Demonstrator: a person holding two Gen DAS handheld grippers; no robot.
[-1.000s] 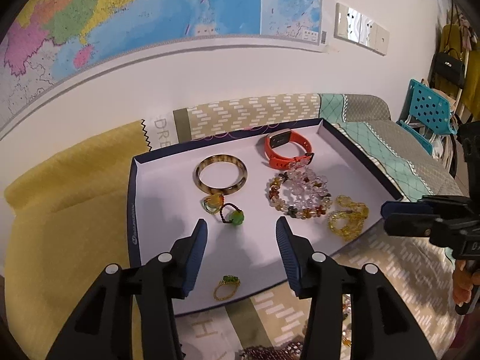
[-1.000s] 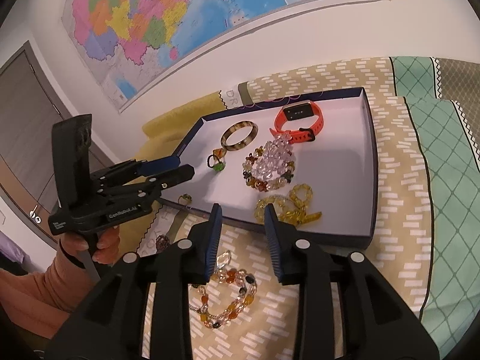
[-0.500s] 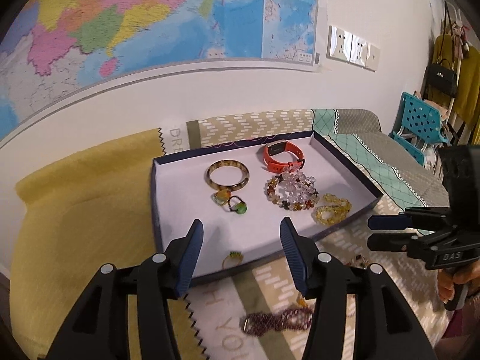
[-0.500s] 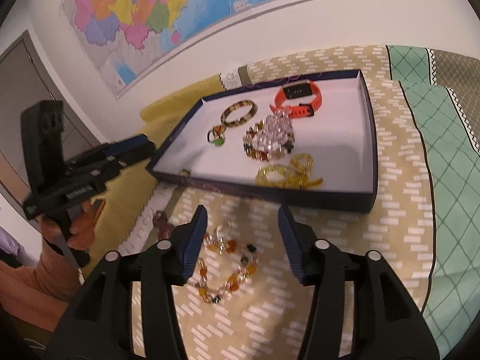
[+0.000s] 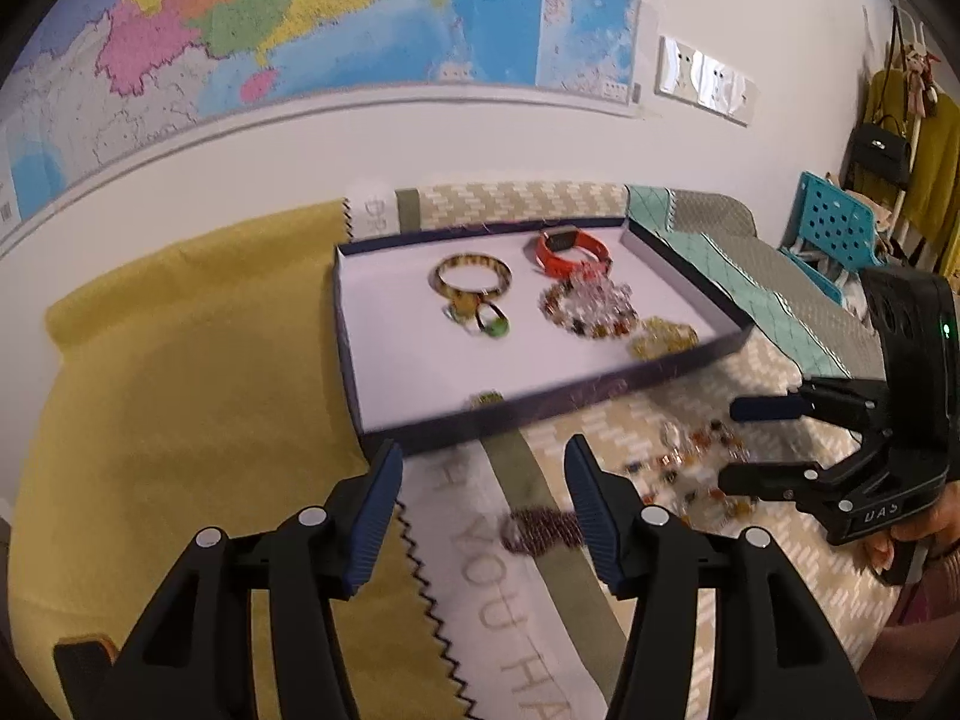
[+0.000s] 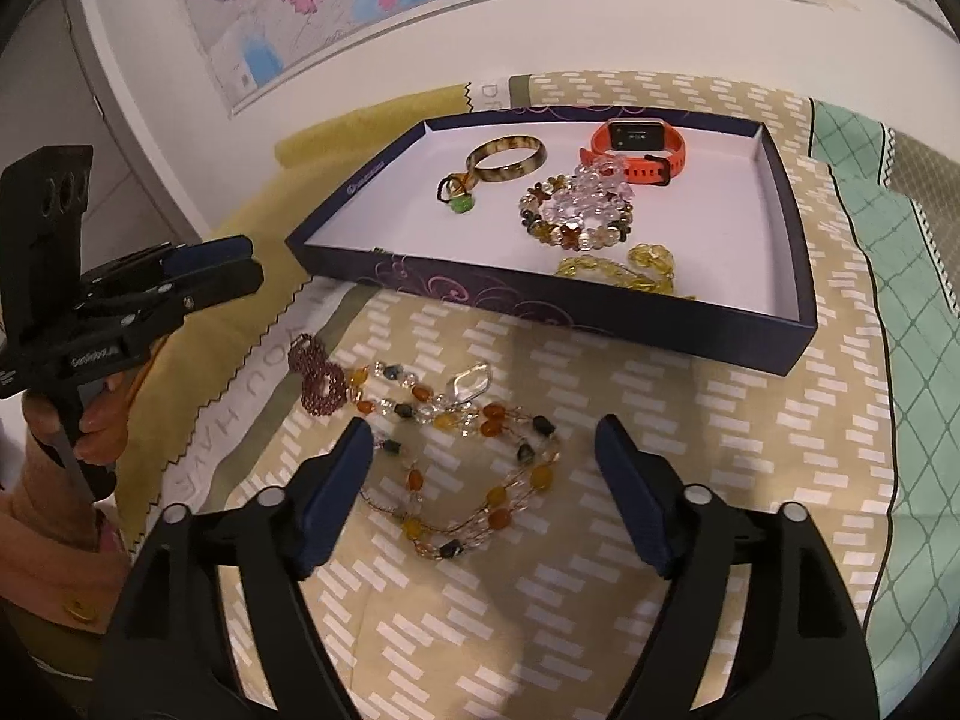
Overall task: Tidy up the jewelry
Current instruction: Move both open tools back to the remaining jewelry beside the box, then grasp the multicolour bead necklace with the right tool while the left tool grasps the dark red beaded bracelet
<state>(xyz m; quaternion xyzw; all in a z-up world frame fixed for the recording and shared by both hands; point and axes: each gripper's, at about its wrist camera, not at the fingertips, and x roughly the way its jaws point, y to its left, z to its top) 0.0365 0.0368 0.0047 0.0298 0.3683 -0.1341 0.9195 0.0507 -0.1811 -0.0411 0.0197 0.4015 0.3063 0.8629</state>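
Note:
A dark blue tray (image 6: pixel 600 312) (image 5: pixel 540 414) holds a tortoiseshell bangle (image 6: pixel 507 157), an orange watch (image 6: pixel 639 150), a clear bead bracelet (image 6: pixel 579 210), a yellow bead strand (image 6: pixel 624 267) and green rings (image 6: pixel 459 195). A multicolour bead necklace (image 6: pixel 468 468) and a maroon bead bracelet (image 6: pixel 315 375) (image 5: pixel 540 531) lie on the cloth in front of the tray. My right gripper (image 6: pixel 480 492) is open just above the necklace. My left gripper (image 5: pixel 480 510) is open and empty near the maroon bracelet.
The table is covered by a patterned beige cloth (image 6: pixel 690 480), a yellow cloth (image 5: pixel 180 390) to the left and a teal quilted cloth (image 6: pixel 900 330) to the right. A wall with a map (image 5: pixel 300 18) stands behind. A blue chair (image 5: pixel 834 234) is far right.
Both grippers have pulled back from the tray toward the near cloth. The right gripper's jaws have opened wider and now straddle the multicolour necklace.

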